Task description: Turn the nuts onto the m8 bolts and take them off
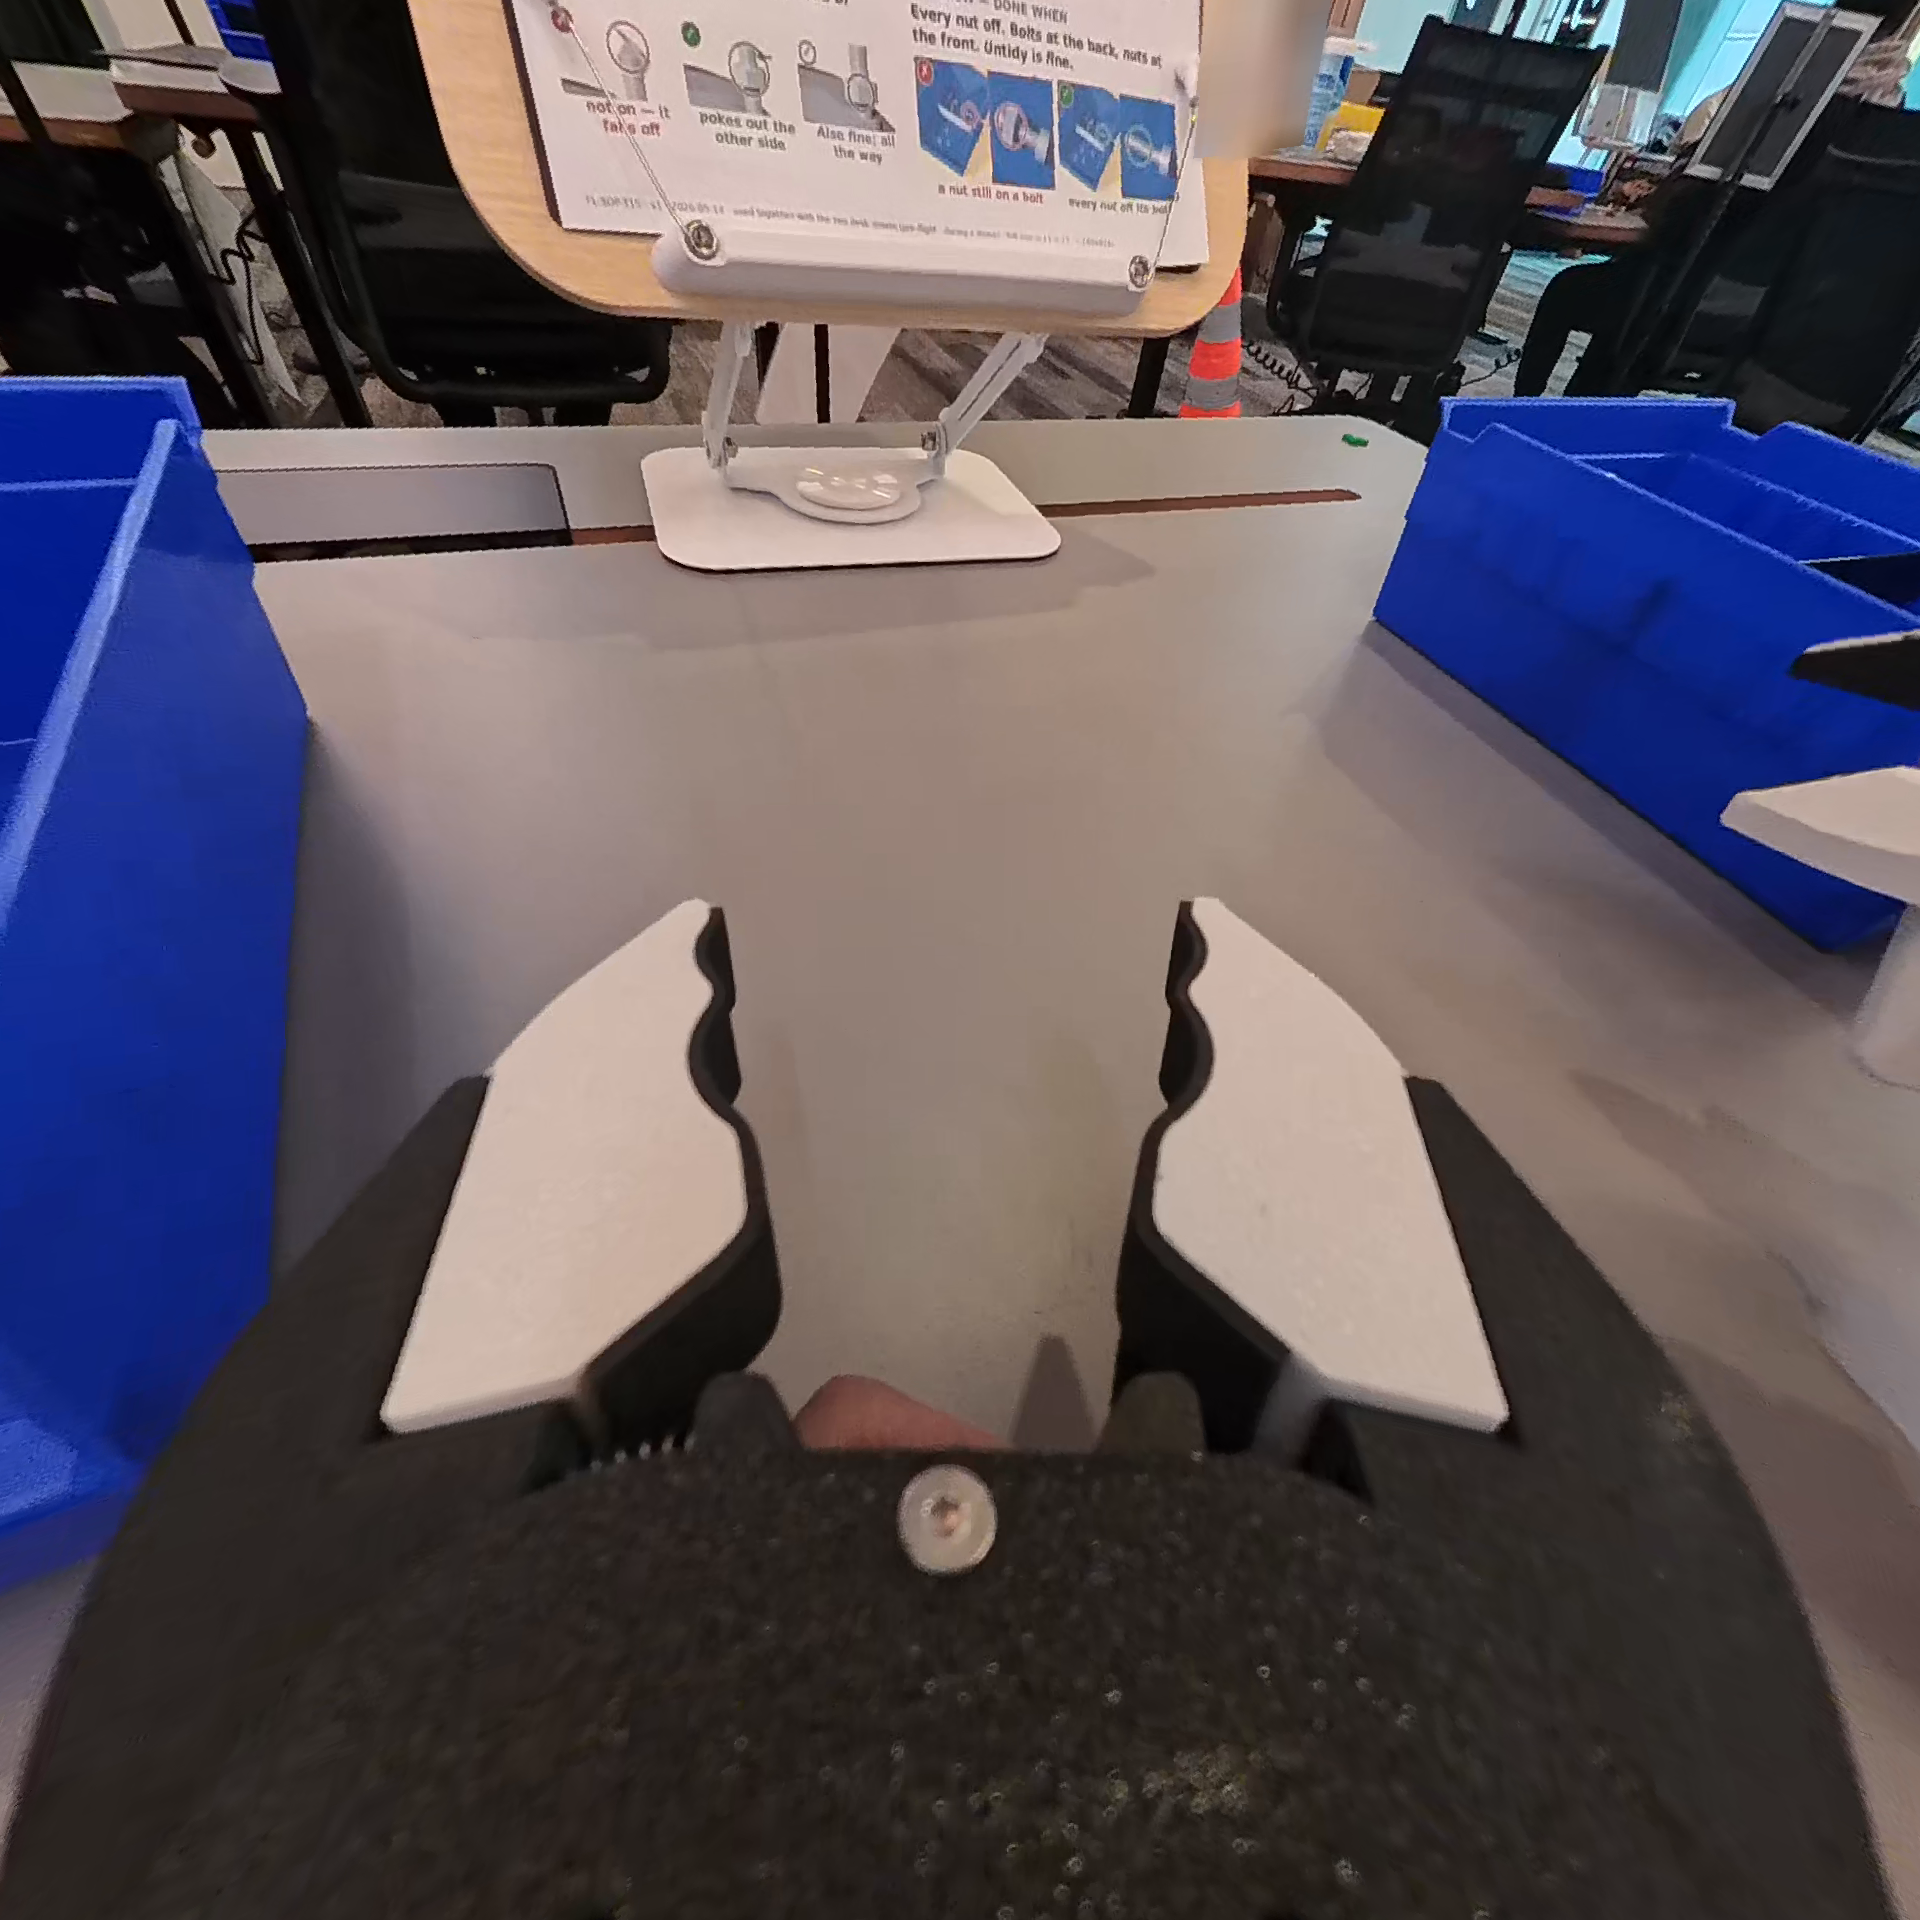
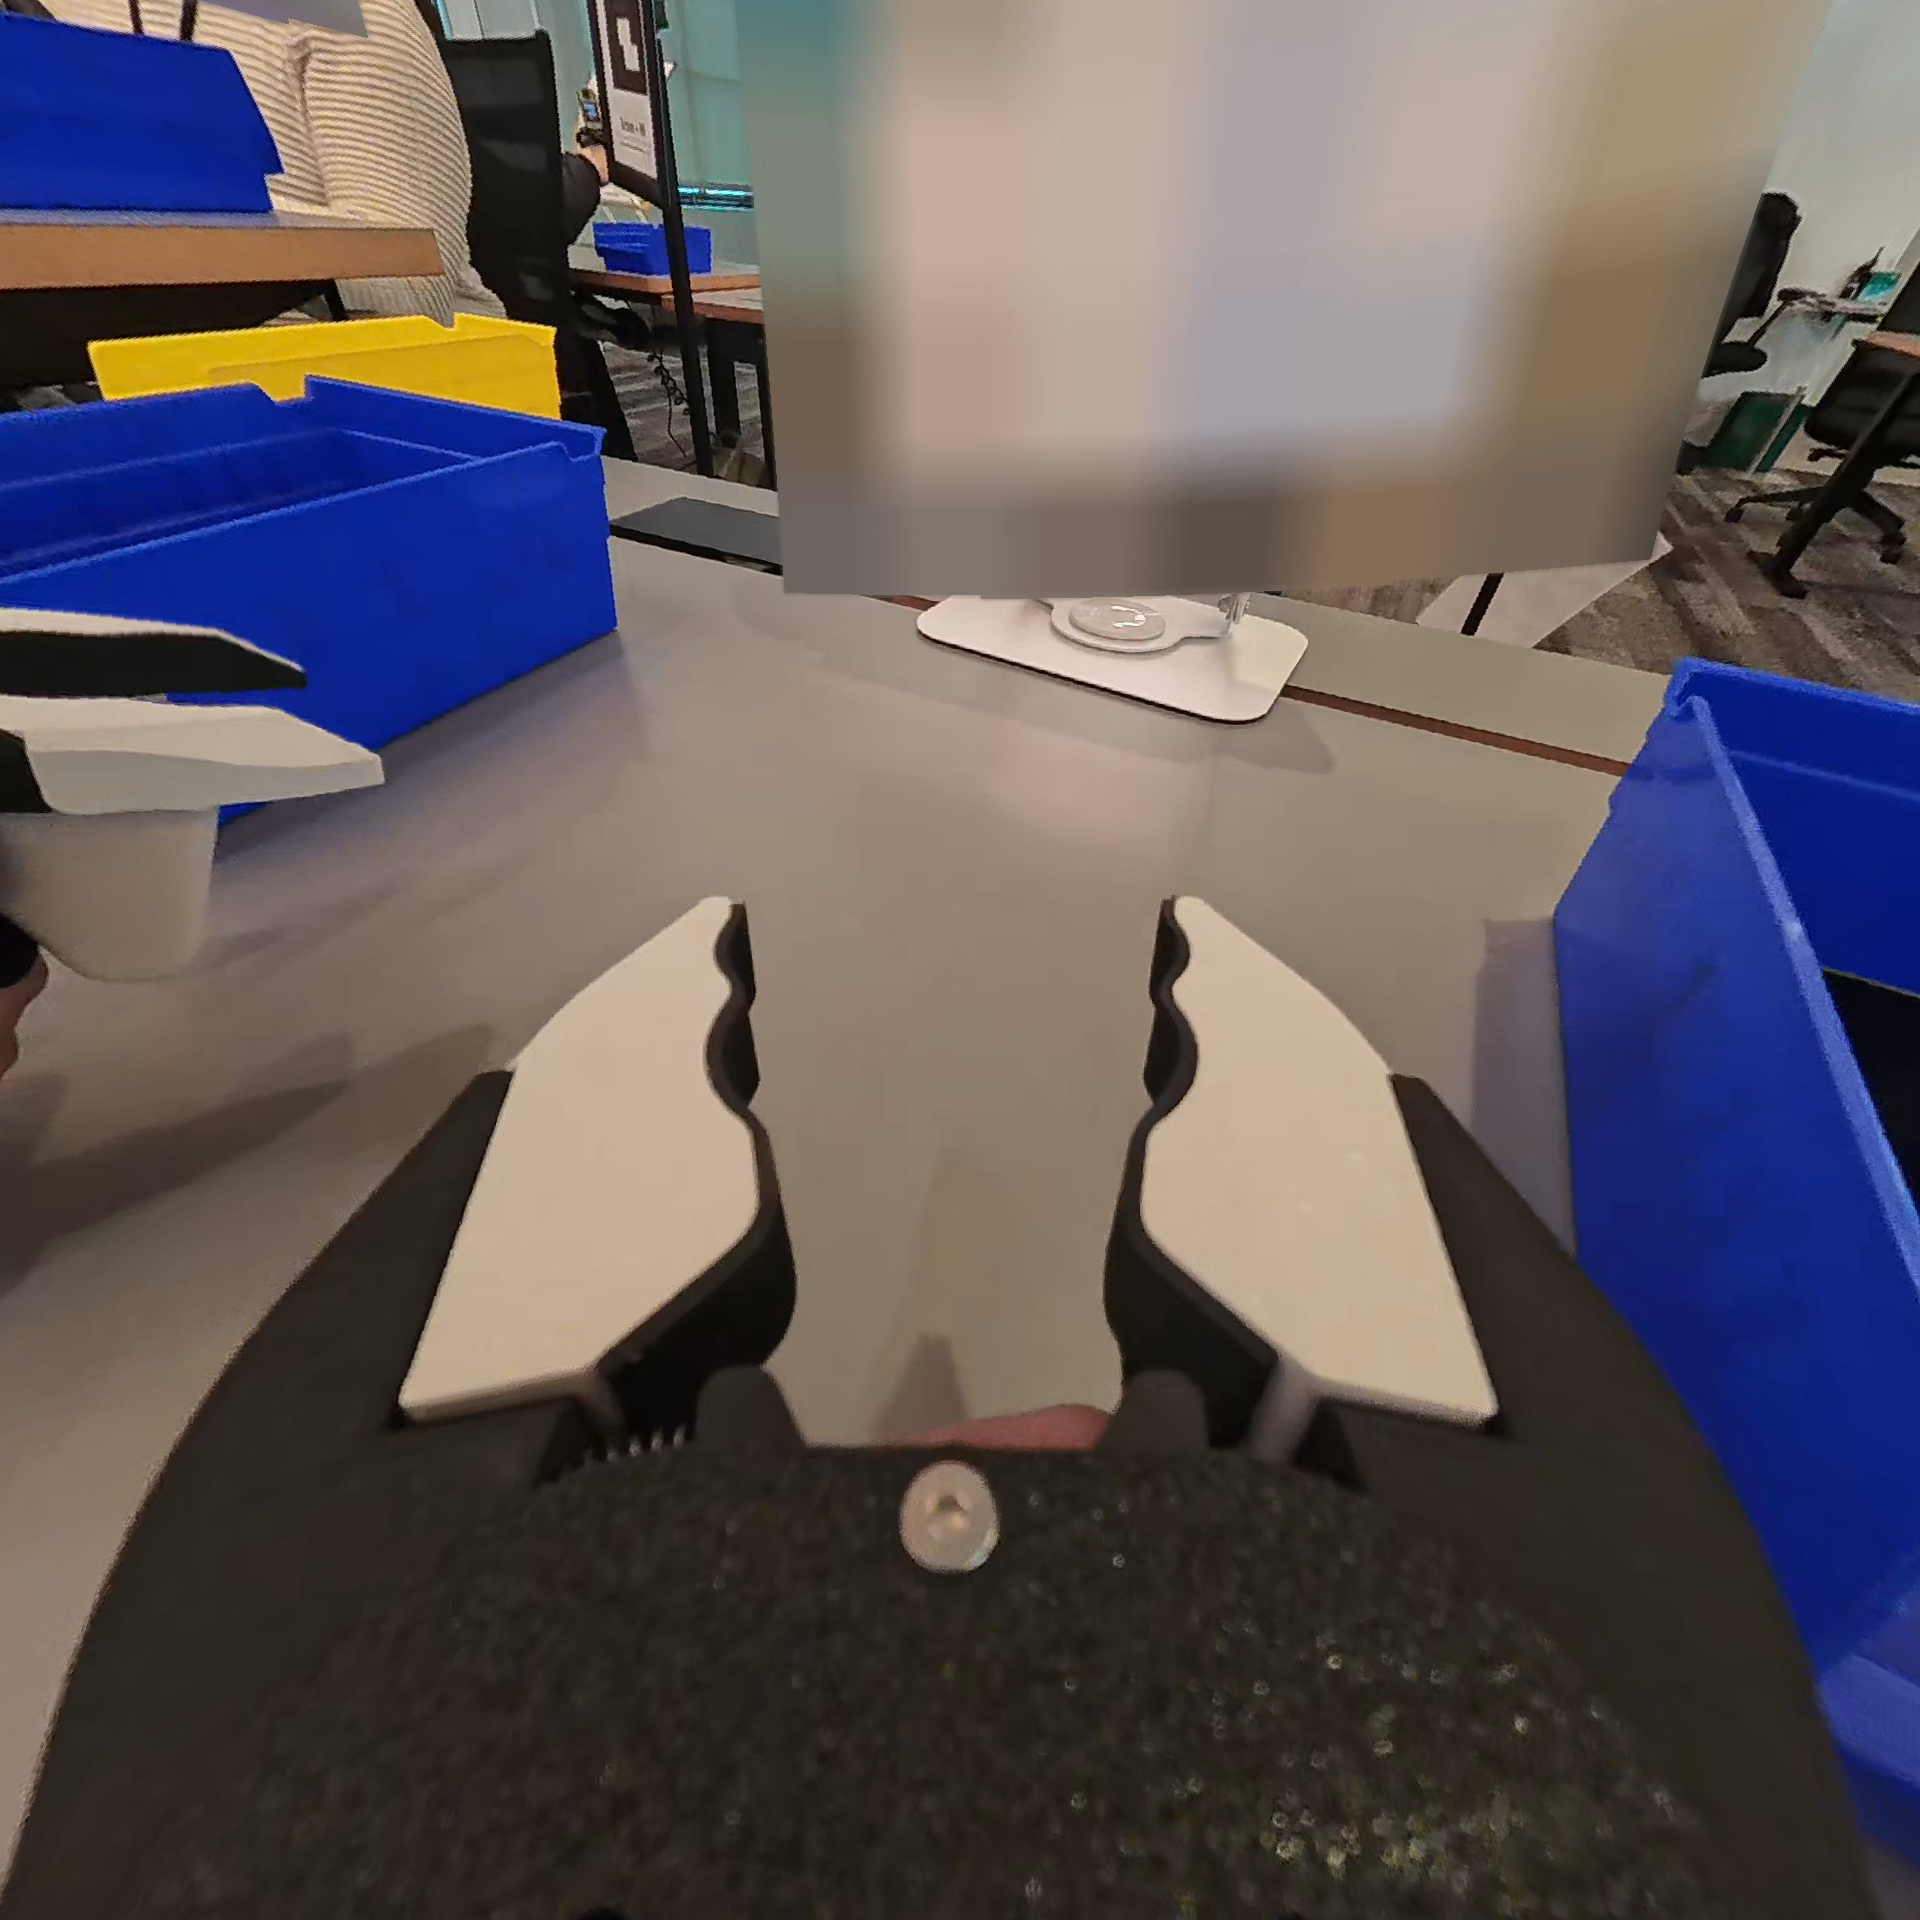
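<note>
A broad bare stretch of grey desk [image 1: 935, 748] lies open down the middle. A blue bin [image 1: 114, 831] walls off the left side, and another blue bin [image 1: 1662, 644] walls off the right. At the far edge the white stand base [image 1: 852, 509] blocks the centre, its slanted board [image 1: 831, 156] overhanging it. The right claw [image 1: 1839, 748] juts in beside the right bin.

I see a smooth grey tabletop [image 1: 935, 748] with a white flat-based tilting stand [image 1: 852, 509] at its far edge, holding a pale wooden board with a printed instruction sheet [image 1: 862, 114]. Behind it stands an orange striped traffic cone [image 1: 1221, 353]. A yellow plastic bin [image 2: 332, 364] sits on a farther desk.
</note>
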Demonstrator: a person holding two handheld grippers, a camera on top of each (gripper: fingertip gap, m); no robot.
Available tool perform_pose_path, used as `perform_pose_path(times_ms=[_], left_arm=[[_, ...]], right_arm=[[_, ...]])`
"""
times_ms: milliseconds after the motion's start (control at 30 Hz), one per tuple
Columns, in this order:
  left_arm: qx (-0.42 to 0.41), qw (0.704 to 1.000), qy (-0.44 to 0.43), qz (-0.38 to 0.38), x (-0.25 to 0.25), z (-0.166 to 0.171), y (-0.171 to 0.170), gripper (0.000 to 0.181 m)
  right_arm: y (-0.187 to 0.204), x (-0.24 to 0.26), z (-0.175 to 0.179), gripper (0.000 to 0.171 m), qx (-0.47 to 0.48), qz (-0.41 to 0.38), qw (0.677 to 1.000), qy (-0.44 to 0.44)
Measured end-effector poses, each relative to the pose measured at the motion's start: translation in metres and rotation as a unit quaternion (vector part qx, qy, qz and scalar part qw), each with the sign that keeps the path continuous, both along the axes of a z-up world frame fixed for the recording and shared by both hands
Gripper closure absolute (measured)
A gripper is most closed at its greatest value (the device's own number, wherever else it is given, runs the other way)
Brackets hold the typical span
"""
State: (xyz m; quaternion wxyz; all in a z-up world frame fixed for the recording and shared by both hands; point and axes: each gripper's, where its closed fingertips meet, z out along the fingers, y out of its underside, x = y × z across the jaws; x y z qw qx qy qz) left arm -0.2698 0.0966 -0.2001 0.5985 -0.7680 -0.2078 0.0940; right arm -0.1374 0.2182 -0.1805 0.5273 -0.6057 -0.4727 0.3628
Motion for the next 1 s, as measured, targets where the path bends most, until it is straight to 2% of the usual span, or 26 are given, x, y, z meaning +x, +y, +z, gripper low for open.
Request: perform_pose_path(times_ms=[167,767,1000], left_arm=[[-0.002,1.000,-0.004,-0.001,0.000,-0.002,0.000,0.101],[-0.007,1.000,-0.011,-0.008,0.004,-0.007,0.003,0.102],[-0.001,1.000,-0.005,-0.006,0.004,0.002,0.000,0.103]], right_arm=[[0.002,-0.002,-0.001,0.100,0.022,-0.007,1.000,-0.014],[0.006,0.005,0.000,0.108,0.011,-0.012,1.000,-0.018],[0.011,0.008,0.001,0.110,0.010,-0.019,1.000,-0.016]])
